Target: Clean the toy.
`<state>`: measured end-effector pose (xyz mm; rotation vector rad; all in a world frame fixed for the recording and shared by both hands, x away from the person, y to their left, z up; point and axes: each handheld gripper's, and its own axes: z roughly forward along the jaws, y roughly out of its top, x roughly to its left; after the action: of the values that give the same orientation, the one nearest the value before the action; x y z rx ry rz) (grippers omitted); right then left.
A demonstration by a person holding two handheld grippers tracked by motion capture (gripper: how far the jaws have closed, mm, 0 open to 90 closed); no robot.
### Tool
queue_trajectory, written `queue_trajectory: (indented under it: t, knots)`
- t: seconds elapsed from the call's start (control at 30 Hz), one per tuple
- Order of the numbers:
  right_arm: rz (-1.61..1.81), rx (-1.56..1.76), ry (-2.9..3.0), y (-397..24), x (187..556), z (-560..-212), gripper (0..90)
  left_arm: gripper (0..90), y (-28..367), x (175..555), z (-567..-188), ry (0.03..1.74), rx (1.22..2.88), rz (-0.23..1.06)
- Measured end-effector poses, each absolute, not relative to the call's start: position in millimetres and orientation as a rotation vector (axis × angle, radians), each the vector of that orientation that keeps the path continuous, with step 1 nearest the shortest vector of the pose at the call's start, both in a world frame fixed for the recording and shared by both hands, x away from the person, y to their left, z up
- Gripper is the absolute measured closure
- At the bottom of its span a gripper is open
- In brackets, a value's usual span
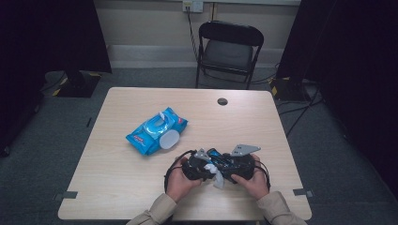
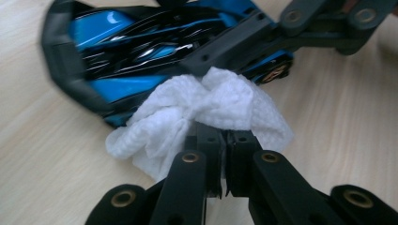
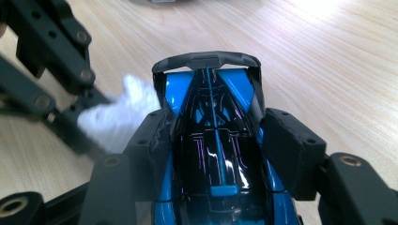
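The right hand-held gripper (image 3: pixel 216 154) clamps a blue-and-black toy car (image 3: pixel 213 140) by its sides, just above the bench (image 1: pixel 141 187) near its front edge. The car's long axis runs along the jaws, its spoiler end pointing away from that hand. The left hand-held gripper (image 2: pixel 224 140) pinches a white wipe (image 2: pixel 206 108) against the car's side.

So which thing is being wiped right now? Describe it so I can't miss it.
On the wooden table, look at its near edge, where the two hands meet. The right gripper clamps a small toy car by its sides. It is glossy blue and black with a dark rear wing, unlike the crumpled white wipe and the blue wipe packet.
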<state>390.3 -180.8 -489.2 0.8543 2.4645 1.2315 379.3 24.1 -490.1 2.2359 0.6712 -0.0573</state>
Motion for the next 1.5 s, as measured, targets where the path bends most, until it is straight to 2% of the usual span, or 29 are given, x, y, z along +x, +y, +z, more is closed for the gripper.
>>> queue_trajectory:
  t: [0.47,0.8,1.33,1.5]
  knots:
    - [1.235,0.856,2.461,-180.7,389.7,-489.3,42.2,86.7,-4.6,366.4,-490.7,0.594,2.251,-0.072]
    - [1.230,0.848,2.460,-180.5,389.9,-489.4,42.2,86.7,-20.1,356.1,-492.9,0.517,2.241,-0.129]
    - [1.232,0.887,2.445,-182.0,387.2,-489.2,41.7,84.4,4.7,351.5,-477.7,0.498,2.247,-0.080]
    - [1.259,0.898,2.453,-183.4,386.2,-488.2,36.3,80.6,10.7,351.4,-476.5,0.495,2.259,-0.061]
